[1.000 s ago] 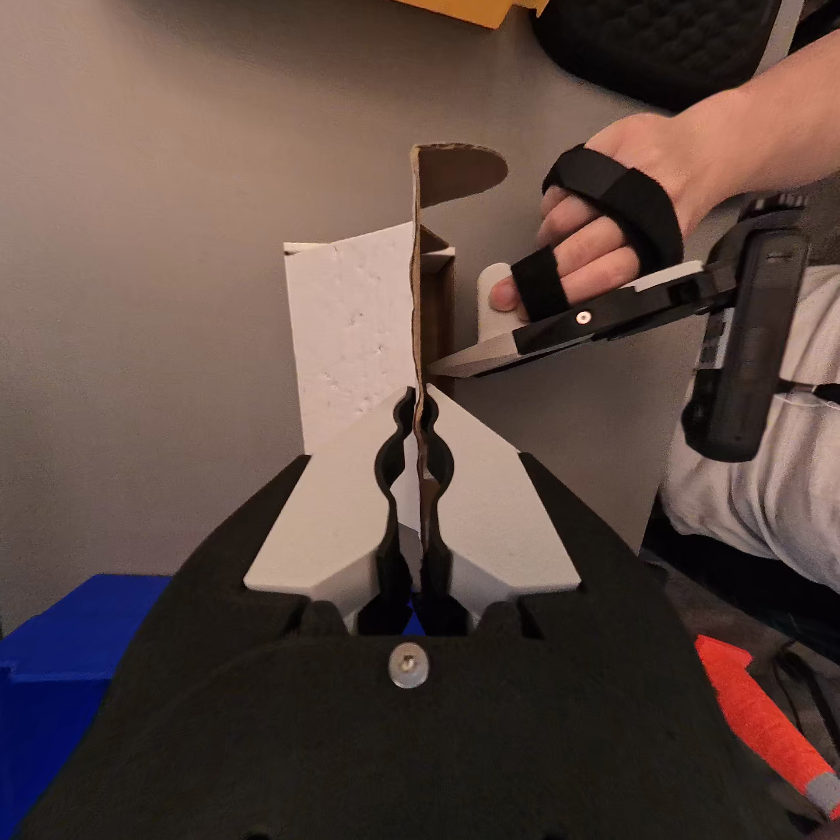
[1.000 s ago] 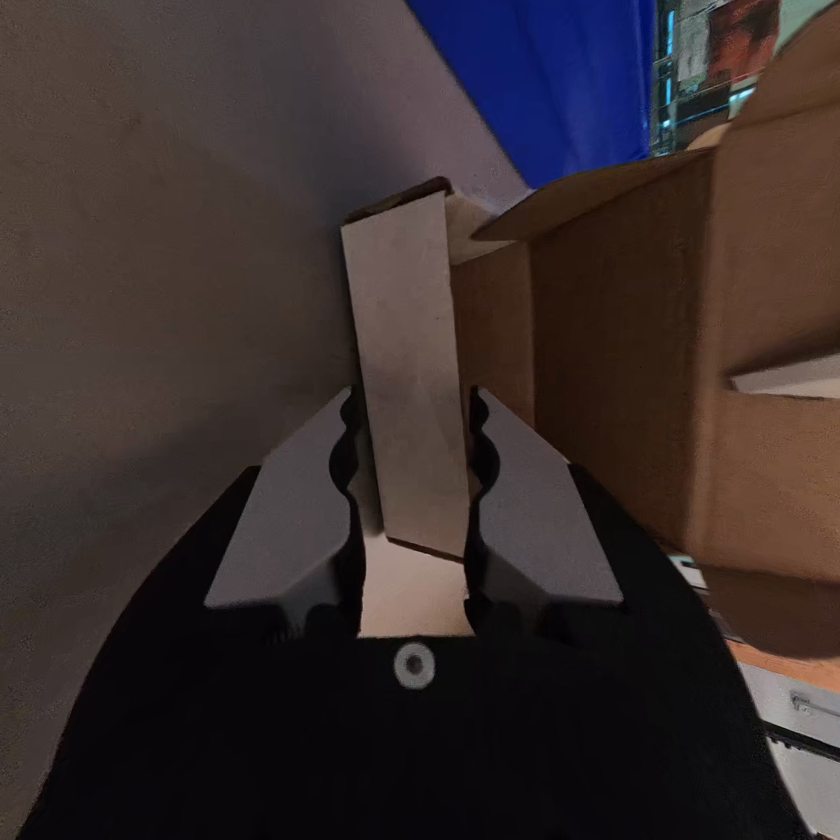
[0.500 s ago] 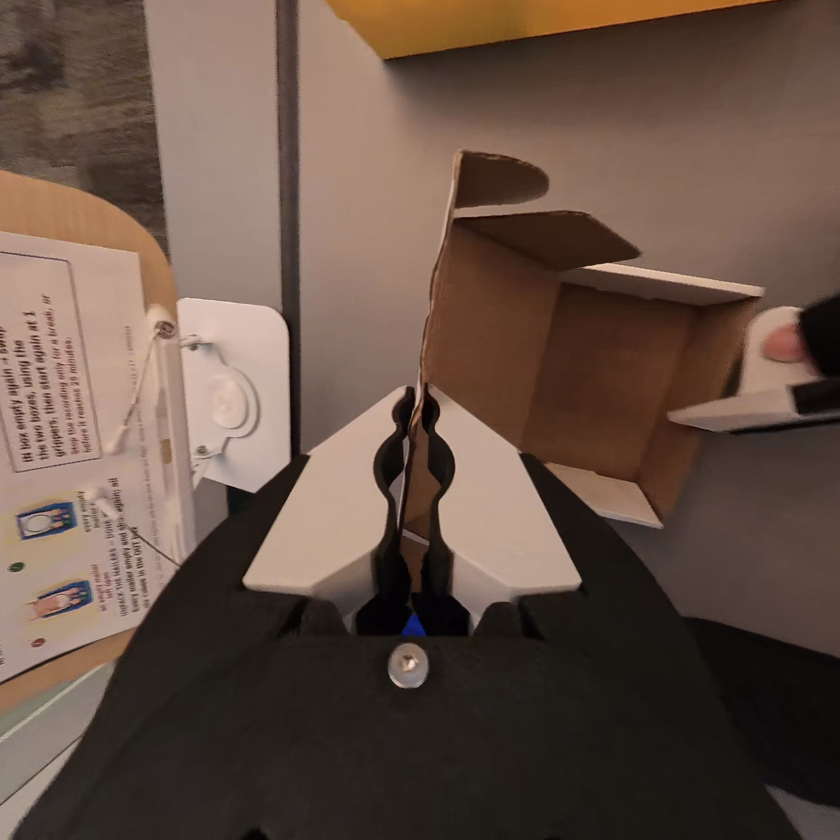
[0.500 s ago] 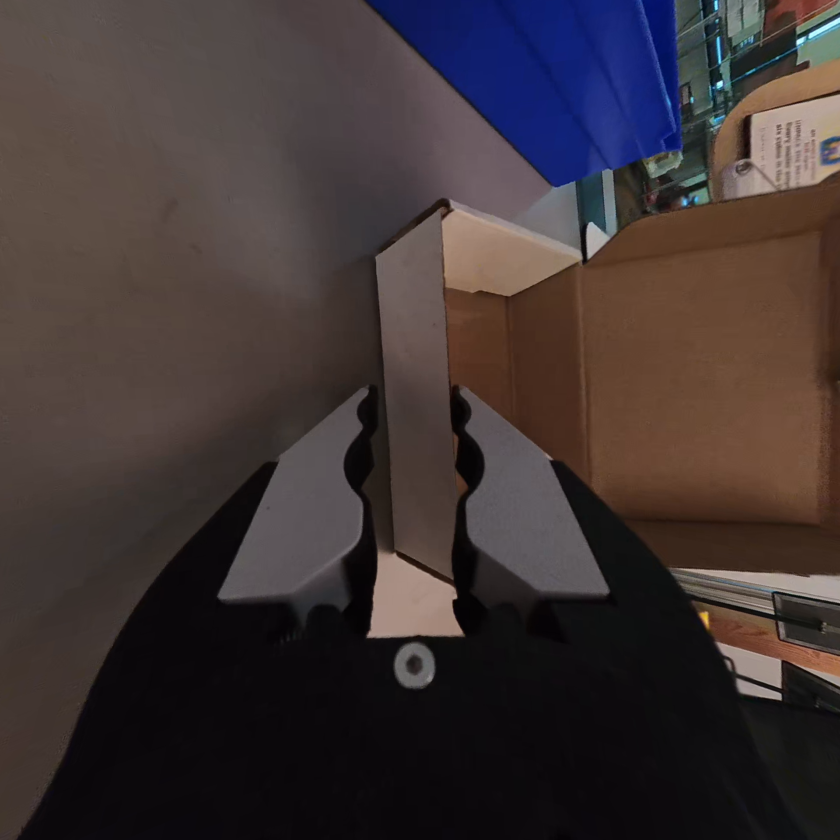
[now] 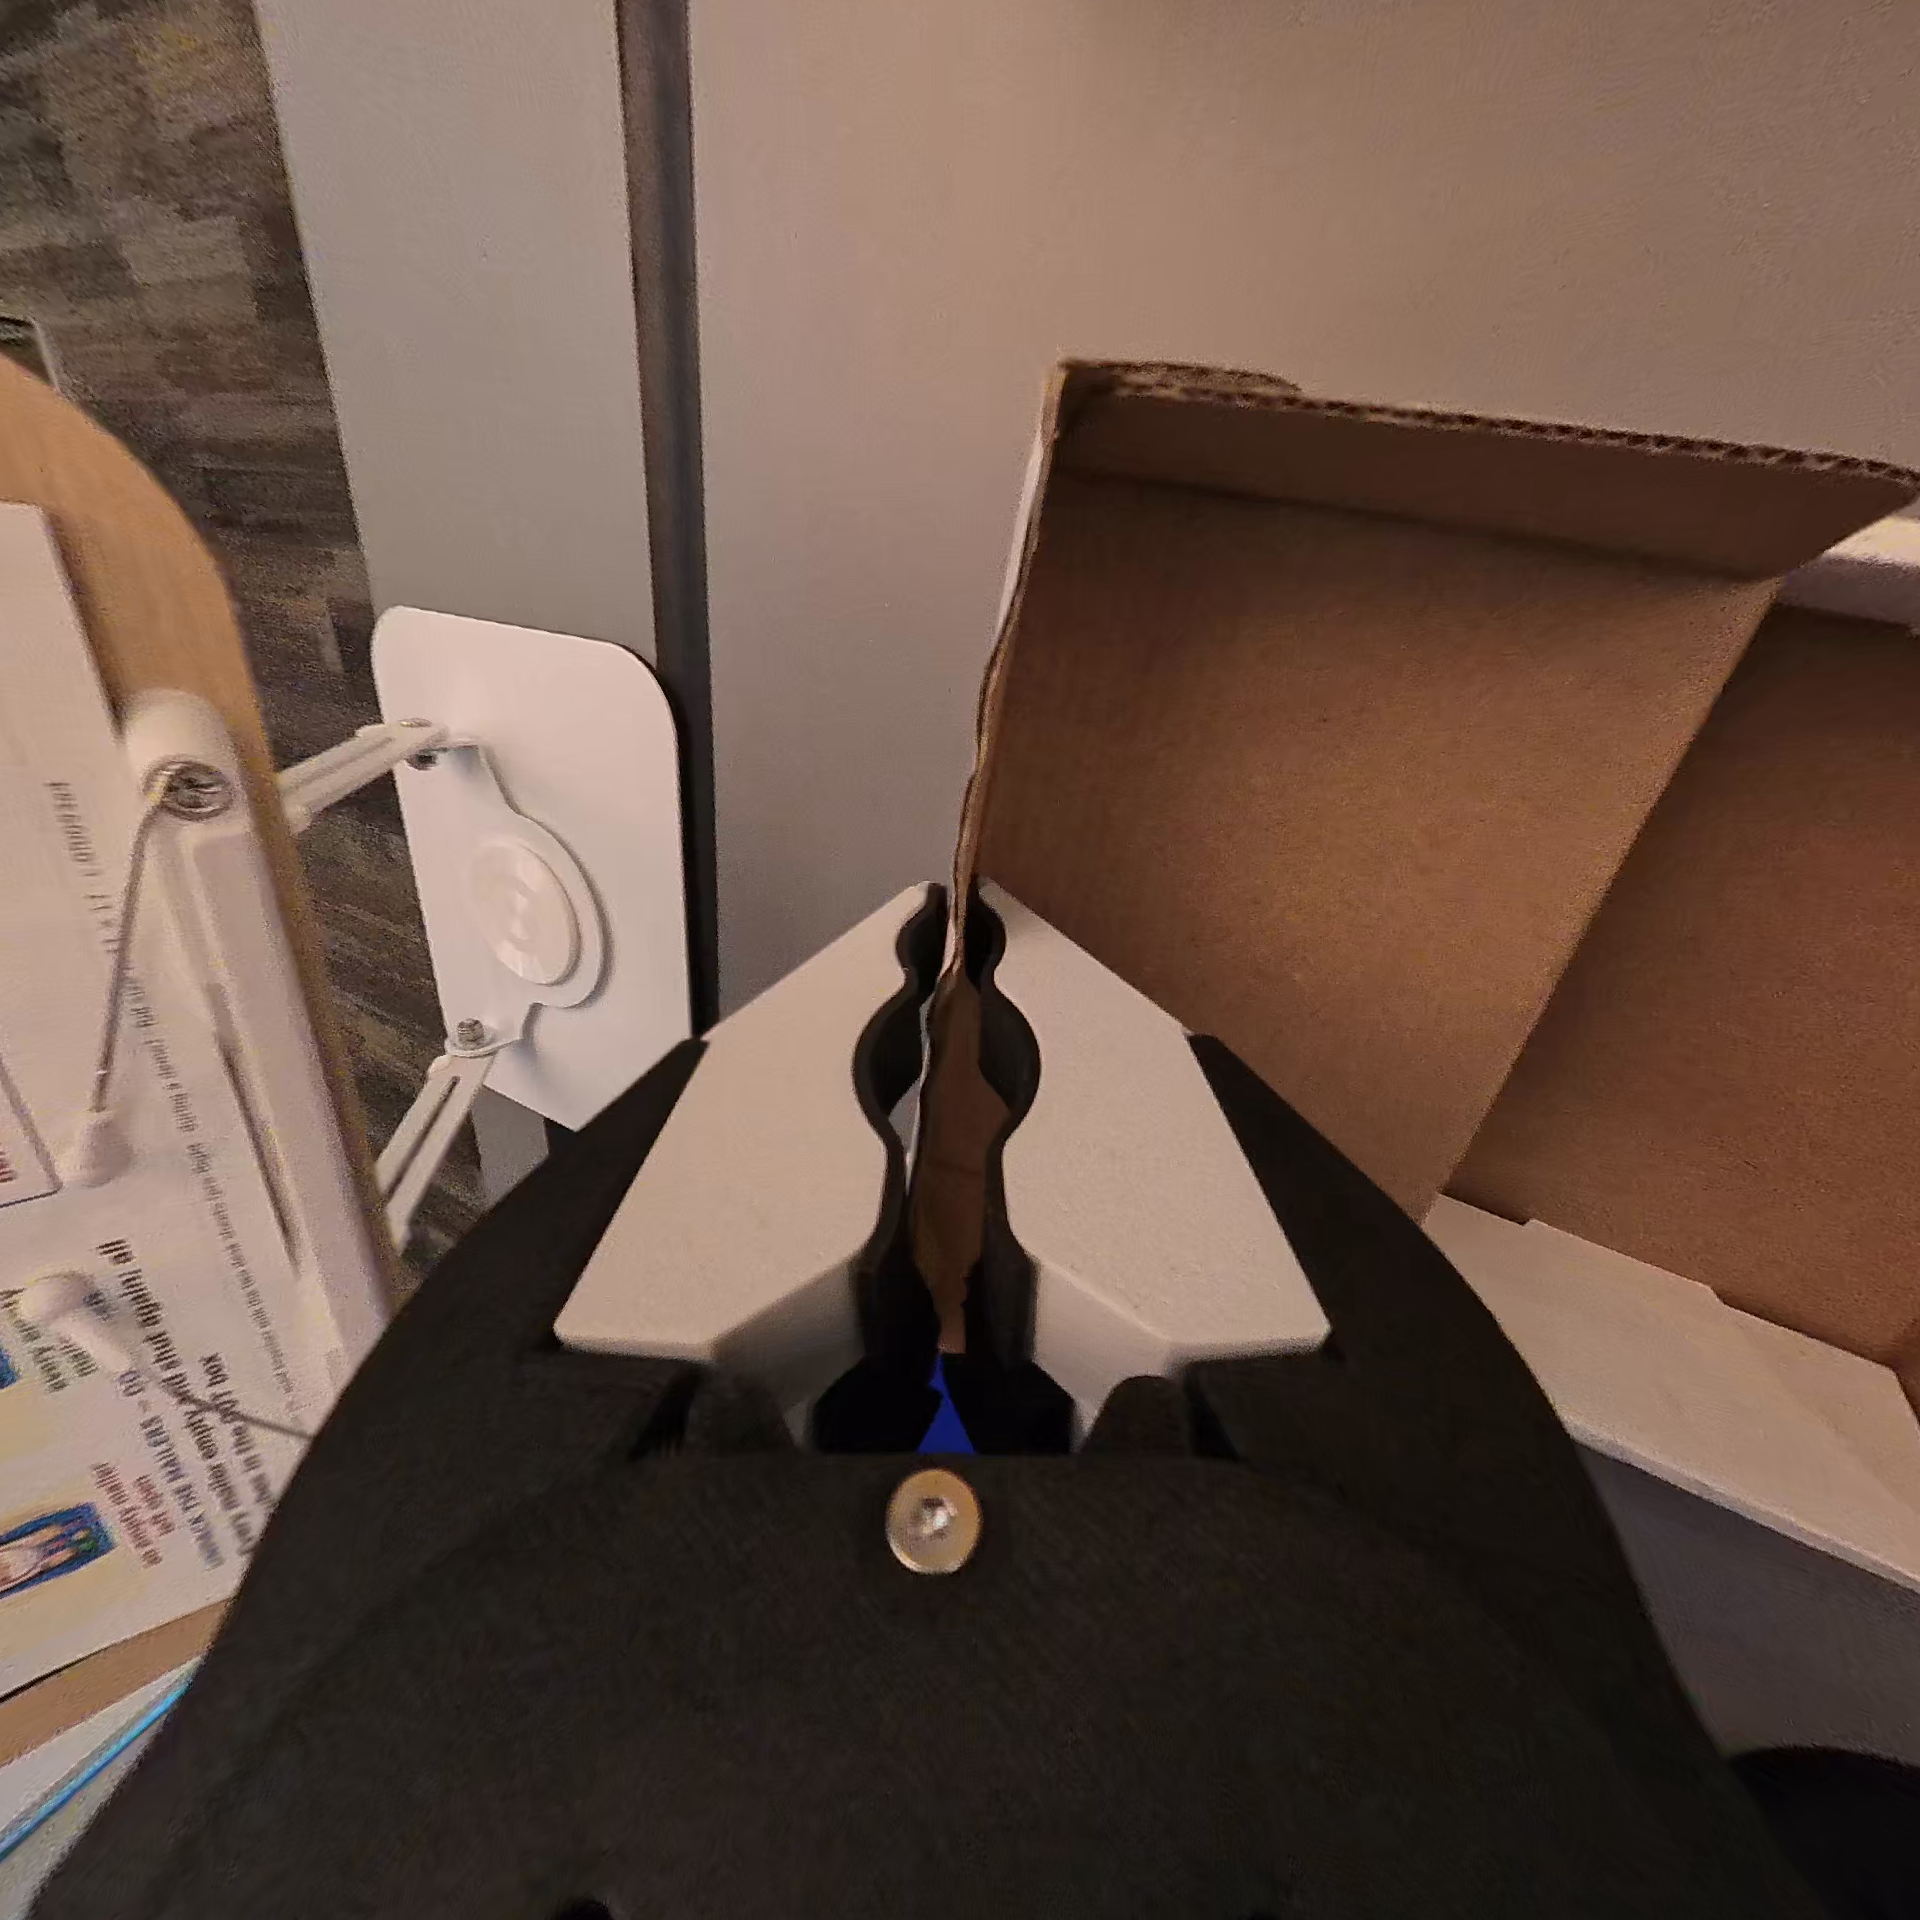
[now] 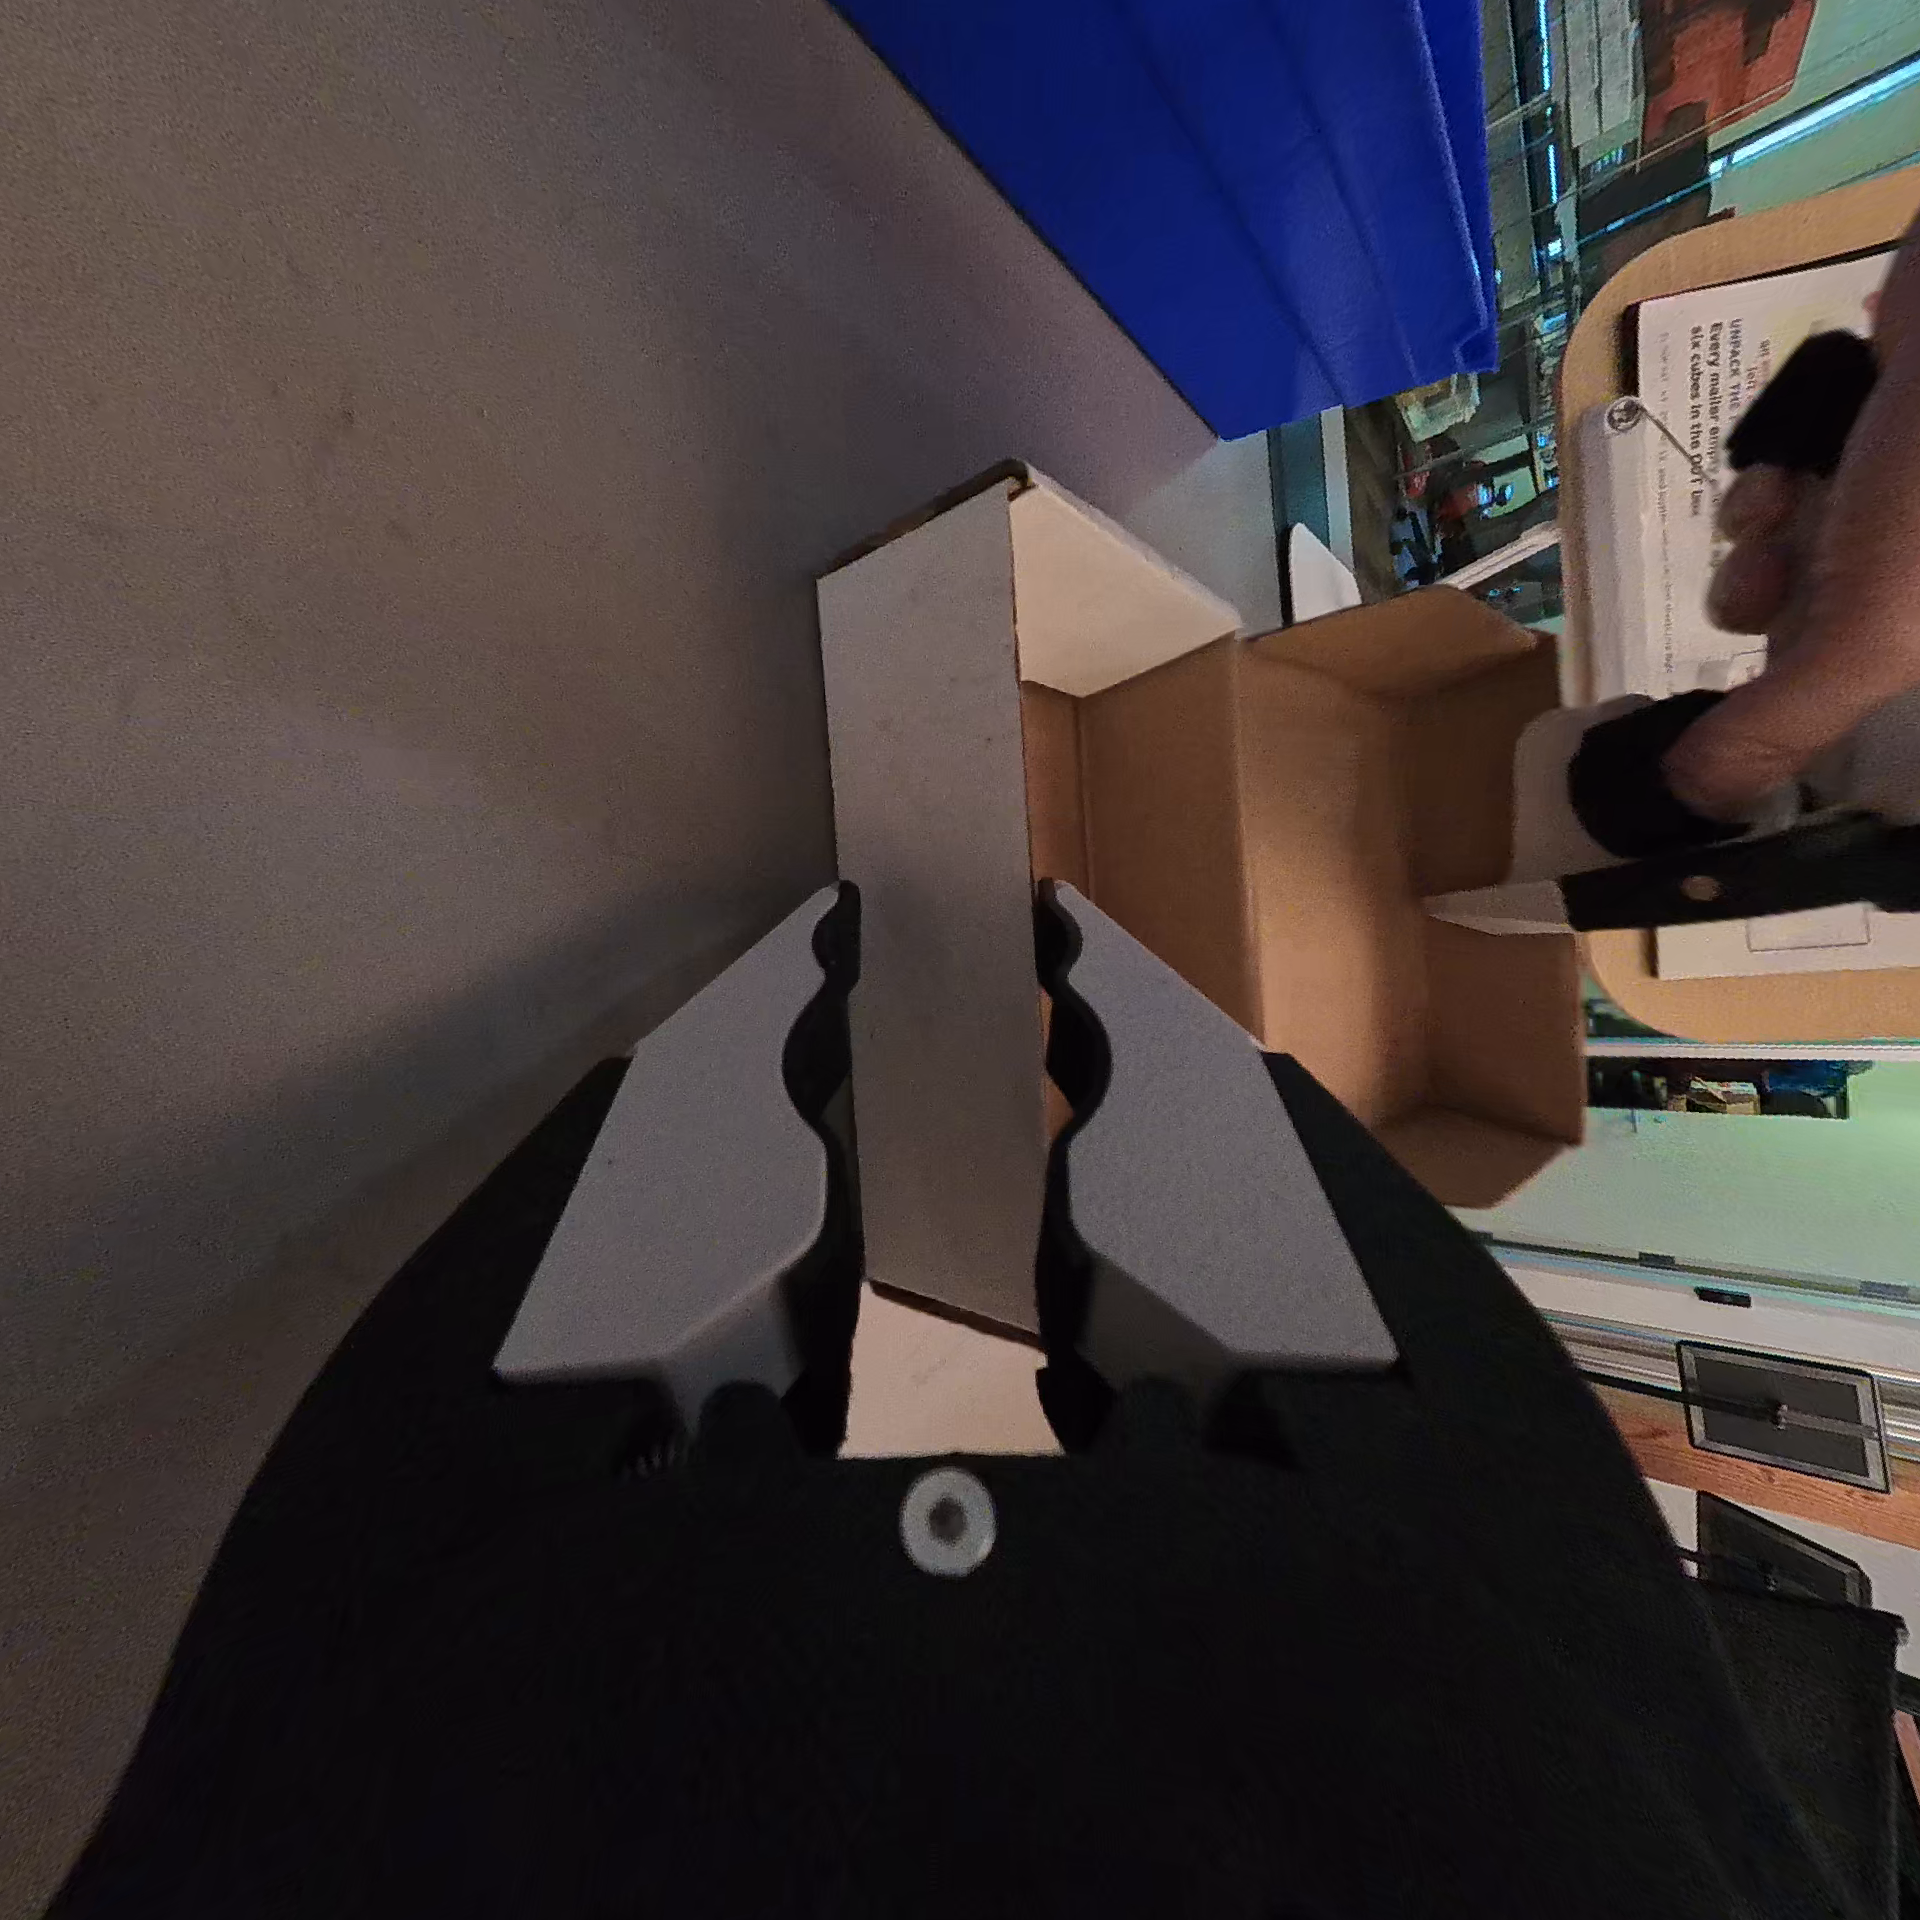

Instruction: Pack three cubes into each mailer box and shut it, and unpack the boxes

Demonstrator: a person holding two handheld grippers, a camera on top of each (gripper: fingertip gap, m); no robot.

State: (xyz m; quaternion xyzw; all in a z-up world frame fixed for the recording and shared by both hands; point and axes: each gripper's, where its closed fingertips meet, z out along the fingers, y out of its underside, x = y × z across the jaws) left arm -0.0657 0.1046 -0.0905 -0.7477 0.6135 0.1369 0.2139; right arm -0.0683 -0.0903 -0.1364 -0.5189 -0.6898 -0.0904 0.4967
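Dim indoor light, wide-angle bend at the edges.
Printed sheet [image 5: 156, 1278] and hand [image 6: 1808, 613] are motion-blurred; tabletop [image 6: 416, 623] lies shadowed.

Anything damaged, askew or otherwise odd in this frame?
One thing: the cardboard edge of the mailer box clamped in the left gripper looks crumpled and ragged between the fingers. The right gripper holds the box's white side wall squarely. No cubes show in the visible part of the box.
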